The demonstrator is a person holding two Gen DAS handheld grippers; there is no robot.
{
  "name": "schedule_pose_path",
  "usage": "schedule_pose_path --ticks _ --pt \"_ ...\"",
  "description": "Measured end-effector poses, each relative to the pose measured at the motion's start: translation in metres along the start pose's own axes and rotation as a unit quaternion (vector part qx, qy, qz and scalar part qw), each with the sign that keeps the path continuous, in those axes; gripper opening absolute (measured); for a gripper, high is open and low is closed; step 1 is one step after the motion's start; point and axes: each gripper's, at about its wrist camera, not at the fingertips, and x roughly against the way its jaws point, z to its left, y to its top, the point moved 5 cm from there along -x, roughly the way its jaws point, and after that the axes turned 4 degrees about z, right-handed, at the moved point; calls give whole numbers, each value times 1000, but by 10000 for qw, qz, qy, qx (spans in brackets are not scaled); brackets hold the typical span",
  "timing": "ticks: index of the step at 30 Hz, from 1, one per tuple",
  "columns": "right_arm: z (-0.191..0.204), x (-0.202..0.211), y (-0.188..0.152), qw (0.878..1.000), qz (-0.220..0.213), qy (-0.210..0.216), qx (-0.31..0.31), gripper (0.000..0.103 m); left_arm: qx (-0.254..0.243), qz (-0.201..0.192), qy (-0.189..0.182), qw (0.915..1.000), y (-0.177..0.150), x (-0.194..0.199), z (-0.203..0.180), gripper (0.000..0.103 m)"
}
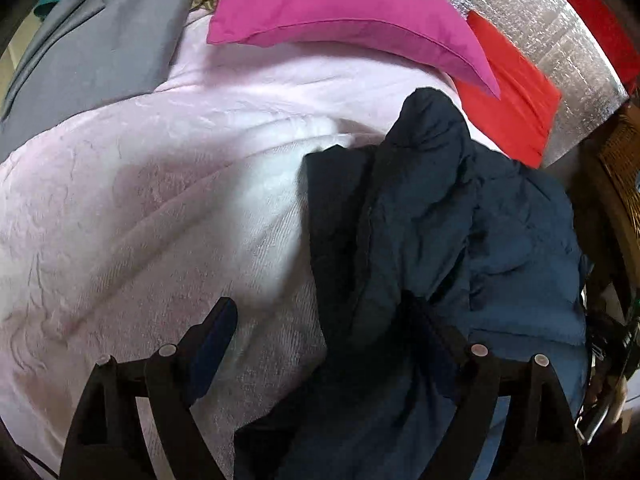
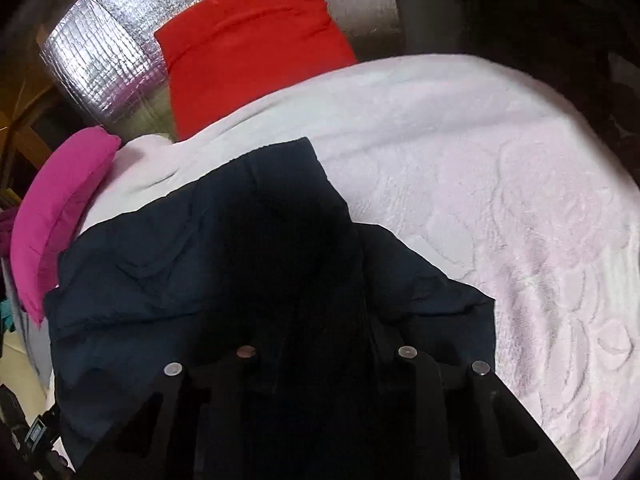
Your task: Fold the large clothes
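Observation:
A large navy garment [image 1: 432, 216] lies crumpled on the pale pink bedspread [image 1: 140, 208]. My left gripper [image 1: 320, 304] hovers low over the garment's left edge with its jaws wide apart. Its left finger [image 1: 218, 332] stands over bare bedspread, and its right finger is dim against the dark cloth; nothing is pinched. In the right wrist view the same garment [image 2: 168, 256] spreads across the bedspread [image 2: 500, 184]. It bunches up into my right gripper [image 2: 320, 316], whose fingertips are lost in the black cloth.
A magenta pillow [image 1: 340, 4] and a red pillow [image 1: 516, 96] lie at the head of the bed against a silver quilted panel [image 1: 532, 20]. Grey fabric [image 1: 100, 40] lies at the far left. A wicker piece [image 1: 620, 168] stands beside the bed on the right.

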Motion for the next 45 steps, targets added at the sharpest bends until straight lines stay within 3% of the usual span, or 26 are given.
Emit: schedule_pose_path --ticks 3,6,8,10,13,16,18,20,23,27,31,35,39,42,45 --pt "5 25 3 9991 -204 335 -159 37 -386 -389 521 9971 6 20 -14 87" --pt "21 59 11 9948 -835 558 -162 71 -982 -871 1075 9855 5 41 -37 88" --pt "45 71 16 9915 -1121 647 130 71 -1287 -1075 1339 9767 2 48 -49 88" --pt "75 66 14 9915 -919 760 520 59 -1534 -1233 1576 9677 -1 52 -58 88" --pt "112 40 7 9904 -493 877 952 54 -1675 -1344 1687 9620 0 53 -65 88" --pt "132 -14 -4 9932 116 438 1076 54 -1750 -1432 1663 9598 -1 58 -67 88" --pt "129 -33 -2 9944 262 298 980 53 -1800 -1524 1686 9571 -2 66 -66 88" --pt "129 -30 3 9953 299 245 890 53 -1847 -1601 1708 9545 -6 73 -68 88" --pt "146 4 -1 9941 -72 479 970 54 -1857 -1702 1730 9522 -3 80 -68 88" --pt "182 38 -12 9849 -230 1087 1324 54 -1852 -1736 1730 9516 -4 84 -68 88" --pt "228 15 -41 9789 234 1128 1687 54 -1895 -1762 1797 9491 -5 86 -68 88" --pt "232 -44 -45 9827 541 572 1679 55 -1925 -1717 1823 9488 -8 84 -68 88" --pt "220 -11 -44 9833 500 1073 1382 55 -1972 -1715 1858 9472 -9 85 -68 88" --pt "192 37 -54 9832 197 1302 1266 58 -1932 -1470 1696 9551 -9 78 -64 88" --pt "136 87 -58 9865 -273 1293 972 73 -1675 -908 1186 9745 -8 63 -52 88"
